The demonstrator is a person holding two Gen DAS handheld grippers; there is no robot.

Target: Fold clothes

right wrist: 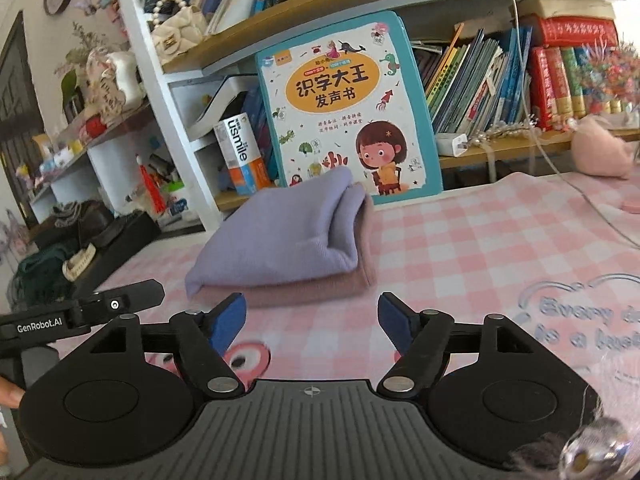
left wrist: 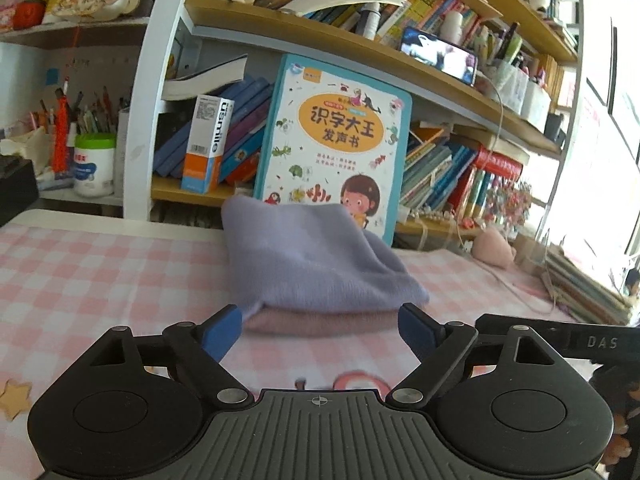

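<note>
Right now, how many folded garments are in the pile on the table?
2: a lilac garment on top, a pink garment underneath it. More could be hidden inside.

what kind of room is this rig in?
Probably a home study or child's room: packed bookshelves, a children's picture book propped against them, and a table under a pink checked cloth with folded clothes on it.

Lavender garment, edges motion-blurred, conceals most of the pink garment beneath and the children's book's lower corner. Person's fingertip (cropped at the frame edge); table-mat lettering truncated, blurred.
</note>
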